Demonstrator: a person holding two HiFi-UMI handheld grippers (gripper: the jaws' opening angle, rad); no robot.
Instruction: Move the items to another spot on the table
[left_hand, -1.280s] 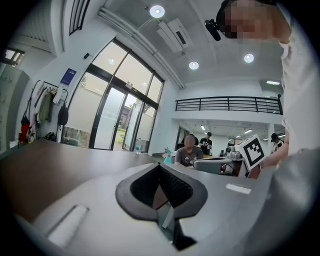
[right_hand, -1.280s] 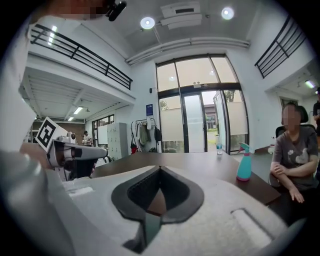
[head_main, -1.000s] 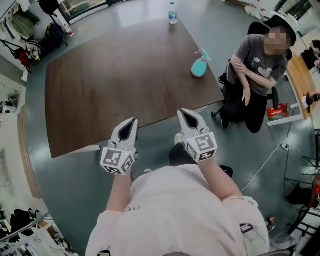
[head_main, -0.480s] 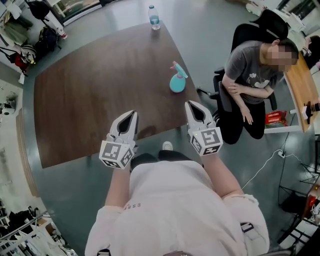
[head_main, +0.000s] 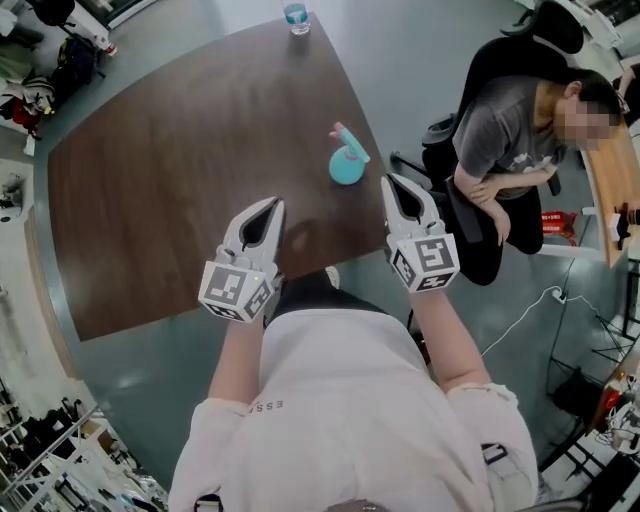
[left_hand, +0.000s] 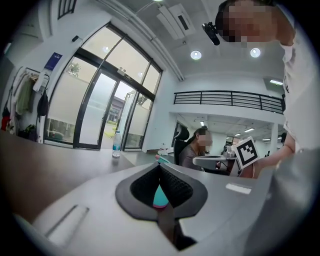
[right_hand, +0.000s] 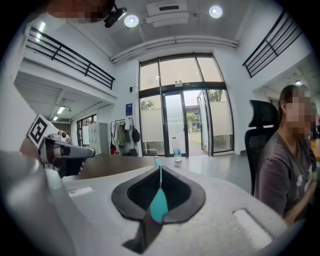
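Note:
A teal spray bottle (head_main: 348, 162) with a pink trigger stands near the right edge of the dark wooden table (head_main: 170, 170). A clear water bottle (head_main: 296, 15) stands at the far edge. My left gripper (head_main: 271, 205) hovers shut over the table's near edge, nothing in it. My right gripper (head_main: 392, 182) is shut and empty too, just right of and nearer than the spray bottle, at the table's corner. In the left gripper view the spray bottle (left_hand: 160, 196) shows through the slit of the closed jaws. It does the same in the right gripper view, spray bottle (right_hand: 159, 204).
A person in a grey shirt (head_main: 510, 125) sits on a black office chair (head_main: 500, 60) close to the table's right side. Bags and coats (head_main: 40, 70) lie by the far left wall. A cable (head_main: 530, 315) runs over the floor at right.
I have stepped closer to the table. Both grippers, formerly over the floor, now reach over its near edge, and the spray bottle lies much nearer the right gripper. Both stay shut.

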